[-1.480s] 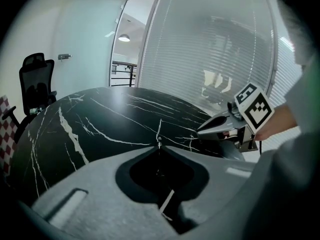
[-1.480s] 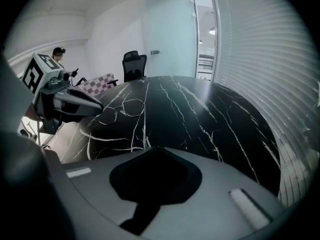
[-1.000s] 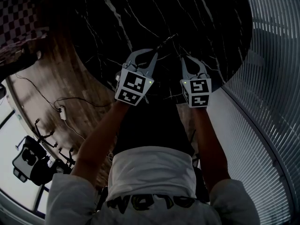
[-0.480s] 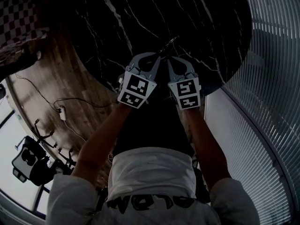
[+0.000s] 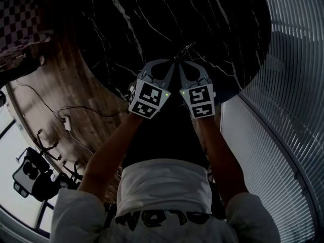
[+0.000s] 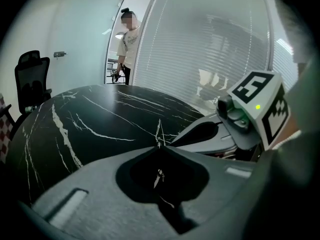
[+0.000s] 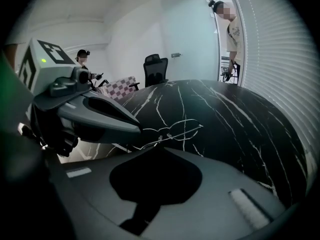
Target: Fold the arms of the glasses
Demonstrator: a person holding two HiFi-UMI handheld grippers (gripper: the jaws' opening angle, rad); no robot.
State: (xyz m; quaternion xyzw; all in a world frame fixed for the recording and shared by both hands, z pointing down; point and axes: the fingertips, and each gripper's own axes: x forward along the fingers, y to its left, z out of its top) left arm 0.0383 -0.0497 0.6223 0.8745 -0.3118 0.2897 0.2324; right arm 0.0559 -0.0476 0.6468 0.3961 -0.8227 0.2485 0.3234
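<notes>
Thin wire-rimmed glasses [image 5: 183, 49] are held above the black marble table [image 5: 152, 24], just past both grippers' tips. My left gripper [image 5: 174, 63] is shut, and a wire of the glasses [image 6: 159, 131] runs up from between its closed tips [image 6: 159, 145]. My right gripper [image 5: 178, 64] is shut too, its tips touching the left's. In the right gripper view the lenses [image 7: 182, 127] hang beyond my closed tips [image 7: 159, 143], and one arm wire runs back to them. Whether that arm is pinched or only touched is hidden.
The table's round edge lies under my wrists, with wooden floor and cables [image 5: 66, 120] to the left. A slatted glass wall [image 5: 293, 110] curves along the right. A person [image 6: 127, 39] stands in a far doorway, and an office chair [image 7: 155, 69] stands behind the table.
My right gripper has swung left toward the left gripper, and their tips now meet at the glasses. The left gripper has stayed put.
</notes>
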